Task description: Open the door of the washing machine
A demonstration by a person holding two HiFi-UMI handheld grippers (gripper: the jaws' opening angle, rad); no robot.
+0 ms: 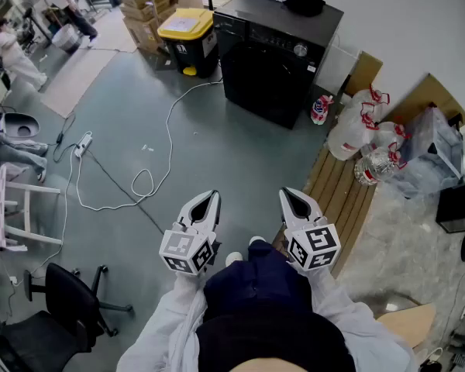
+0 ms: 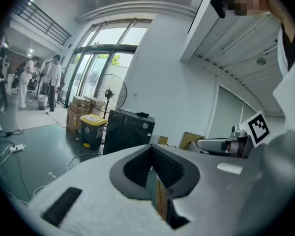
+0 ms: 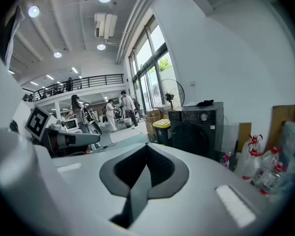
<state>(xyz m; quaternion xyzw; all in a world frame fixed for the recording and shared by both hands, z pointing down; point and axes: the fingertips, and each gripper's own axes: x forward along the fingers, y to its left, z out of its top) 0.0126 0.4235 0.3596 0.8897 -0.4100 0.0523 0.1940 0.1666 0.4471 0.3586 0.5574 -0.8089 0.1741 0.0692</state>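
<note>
Floor (image 1: 232, 157): grey-green, smooth
Upper centre: washing machine (image 1: 275, 56), yellow-lidded bin (image 1: 187, 41)
Left: white cable (image 1: 168, 138), power strip (image 1: 82, 144)

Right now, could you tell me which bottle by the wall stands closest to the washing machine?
The small pink-and-white bottle beside the washing machine; the bigger white jugs sit farther away.
</note>
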